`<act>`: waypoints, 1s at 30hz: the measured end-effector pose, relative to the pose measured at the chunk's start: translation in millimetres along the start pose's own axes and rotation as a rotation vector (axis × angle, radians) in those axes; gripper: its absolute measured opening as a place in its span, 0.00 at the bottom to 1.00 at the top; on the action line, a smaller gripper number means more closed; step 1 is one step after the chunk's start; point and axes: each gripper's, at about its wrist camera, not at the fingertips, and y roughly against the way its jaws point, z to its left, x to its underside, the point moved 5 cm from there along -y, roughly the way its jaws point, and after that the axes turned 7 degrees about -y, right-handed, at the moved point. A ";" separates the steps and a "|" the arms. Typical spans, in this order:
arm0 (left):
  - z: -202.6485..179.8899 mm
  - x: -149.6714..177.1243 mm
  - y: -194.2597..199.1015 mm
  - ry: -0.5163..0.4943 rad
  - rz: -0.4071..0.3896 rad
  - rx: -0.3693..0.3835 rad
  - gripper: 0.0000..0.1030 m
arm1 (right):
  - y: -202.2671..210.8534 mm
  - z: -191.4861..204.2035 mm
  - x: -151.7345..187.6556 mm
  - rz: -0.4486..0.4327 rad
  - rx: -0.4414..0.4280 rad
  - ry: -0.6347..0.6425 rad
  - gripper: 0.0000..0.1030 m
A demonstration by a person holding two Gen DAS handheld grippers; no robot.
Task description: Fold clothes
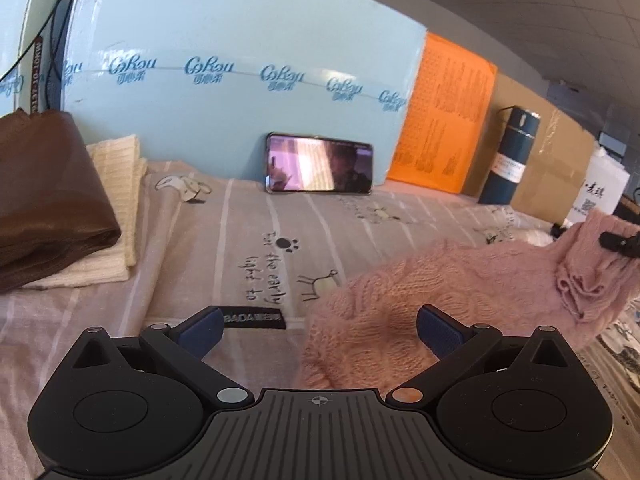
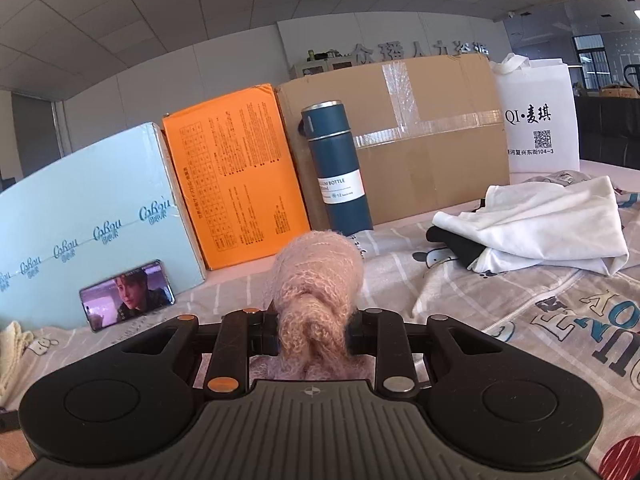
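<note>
Right tool (image 2: 312,334) clamped on a bunched end of the pink sweater (image 1: 460,292), lifted off the bed sheet (image 1: 240,240). Left tool (image 1: 318,328) spread wide, hovering at the sweater's near edge (nothing gripped). Mid-handling, probably spreading or turning over a fold. Next, likely: pinching that free edge with the left. Folded brown garment (image 1: 44,196) stacked far left.

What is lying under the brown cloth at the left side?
Under the folded brown cloth lies a folded cream knit, resting on the printed sheet. Only the knit's right and front edges show; the rest is covered.
</note>
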 end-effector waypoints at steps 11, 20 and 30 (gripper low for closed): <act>16.8 -7.7 15.2 0.105 -0.091 0.032 1.00 | 25.4 112.0 11.5 -0.212 -0.002 0.271 0.23; 38.7 -18.7 37.4 0.242 -0.208 0.077 1.00 | 47.5 213.3 112.1 -0.270 -0.135 0.833 0.23; 48.9 -20.8 47.0 0.303 -0.260 0.118 1.00 | 49.8 246.2 143.7 0.060 -0.508 0.666 0.36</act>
